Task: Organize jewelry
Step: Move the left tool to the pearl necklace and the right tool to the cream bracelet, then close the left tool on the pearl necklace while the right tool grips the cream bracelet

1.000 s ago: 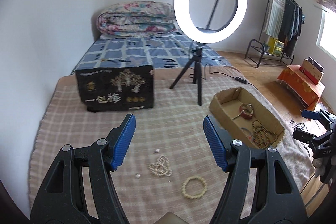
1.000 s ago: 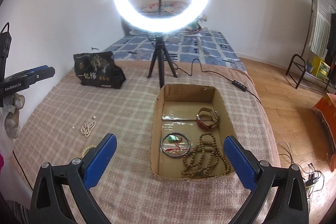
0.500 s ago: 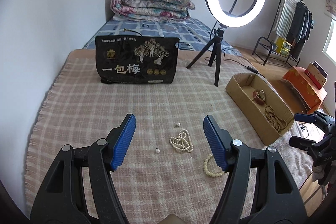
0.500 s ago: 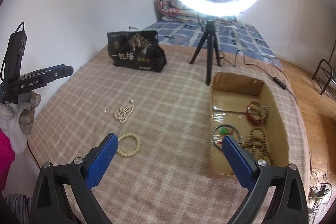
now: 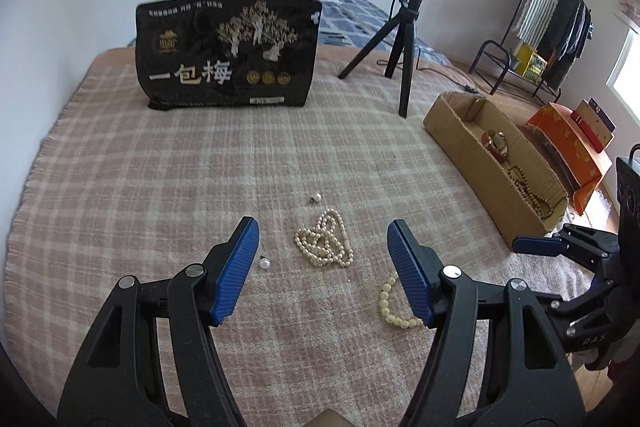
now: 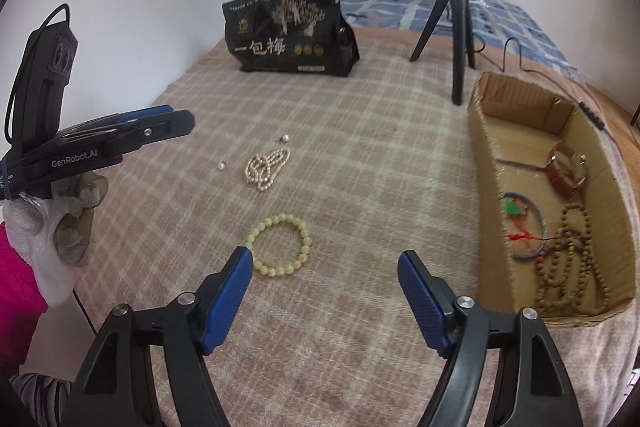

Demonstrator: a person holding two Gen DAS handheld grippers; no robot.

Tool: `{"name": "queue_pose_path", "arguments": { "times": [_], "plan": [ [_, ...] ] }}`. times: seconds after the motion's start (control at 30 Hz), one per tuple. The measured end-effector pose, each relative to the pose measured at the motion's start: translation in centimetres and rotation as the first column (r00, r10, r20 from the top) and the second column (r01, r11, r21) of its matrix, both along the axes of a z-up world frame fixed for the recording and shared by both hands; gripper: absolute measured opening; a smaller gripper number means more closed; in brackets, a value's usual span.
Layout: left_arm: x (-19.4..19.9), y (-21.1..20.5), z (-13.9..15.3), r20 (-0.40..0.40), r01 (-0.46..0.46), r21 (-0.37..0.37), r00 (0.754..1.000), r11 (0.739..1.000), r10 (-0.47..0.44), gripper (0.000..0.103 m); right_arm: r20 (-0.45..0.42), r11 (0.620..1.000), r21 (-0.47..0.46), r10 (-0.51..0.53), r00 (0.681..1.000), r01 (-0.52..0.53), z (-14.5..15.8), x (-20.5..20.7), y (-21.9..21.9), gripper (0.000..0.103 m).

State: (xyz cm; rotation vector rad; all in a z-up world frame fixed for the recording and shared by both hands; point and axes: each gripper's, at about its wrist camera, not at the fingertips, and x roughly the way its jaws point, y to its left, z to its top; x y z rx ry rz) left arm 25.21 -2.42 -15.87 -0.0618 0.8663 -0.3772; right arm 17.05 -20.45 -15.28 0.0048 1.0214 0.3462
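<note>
Through the left wrist view, the left tongs (image 5: 322, 259) stand apart and empty above the checked blanket (image 5: 160, 167) on the bed, with the pearl necklace (image 5: 326, 241) lying bunched in the gap ahead of them, one loose pearl (image 5: 316, 197) just beyond it and another (image 5: 264, 263) near the left pad. The bead bracelet (image 5: 390, 301) lies partly hidden behind the right pad, and the cardboard box (image 5: 472, 147) sits well apart to the right. For a clean pickup, these tongs should probably drop straight onto the thickest bunch of the necklace, so no strand trails. Through the right wrist view, the right tongs (image 6: 324, 291) have just been closing but remain apart with nothing between them; the bead bracelet sits just ahead of the left pad. They should likely shift left to straddle one side of the ring, then pinch it and carry it to the box, where a watch (image 6: 566, 173) and brown beads (image 6: 572, 255) already lie.
</note>
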Motion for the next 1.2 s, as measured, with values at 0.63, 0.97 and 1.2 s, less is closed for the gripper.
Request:
{"name": "queue_pose_path", "arguments": {
  "times": [0.63,0.97,1.2],
  "plan": [
    [3.6,-2.9,-5.8,-0.08,0.022,0.06,0.997,0.998,-0.017,0.069,-0.084,0.999,0.016,0.038,0.996,-0.037,-4.3,2.3,1.8,0.056],
    [4.2,-3.9,-7.2,-0.087,0.036,0.111,0.996,0.993,-0.026,0.06,-0.091,0.999,0.01,0.045,0.995,-0.044,-5.1,3.0,2.5,0.051],
    [4.5,-4.3,-8.0,-0.1,0.039,0.127,0.995,0.991,-0.026,0.059,-0.096,0.999,0.0,0.047,0.994,-0.047,-5.5,3.3,3.0,0.048]
  ]
}}
